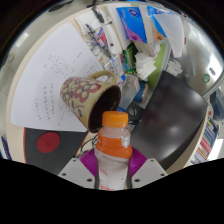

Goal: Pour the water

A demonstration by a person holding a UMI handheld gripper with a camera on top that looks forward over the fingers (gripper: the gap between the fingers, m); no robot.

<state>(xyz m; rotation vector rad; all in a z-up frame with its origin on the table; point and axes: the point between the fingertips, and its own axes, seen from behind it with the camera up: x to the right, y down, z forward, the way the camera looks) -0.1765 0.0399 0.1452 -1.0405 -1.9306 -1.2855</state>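
Two fingers clamp the clear plastic bottle with the orange cap, held upright just near of the floral ceramic mug on the desk; uncapping and tipping look next.

Bottle: orange cap, clear body, orange label, upright between the gripper's fingers. Mug: floral pattern, dark inside, tipped on its side just beyond the bottle, mouth toward it. Contents, if any, indistinct.
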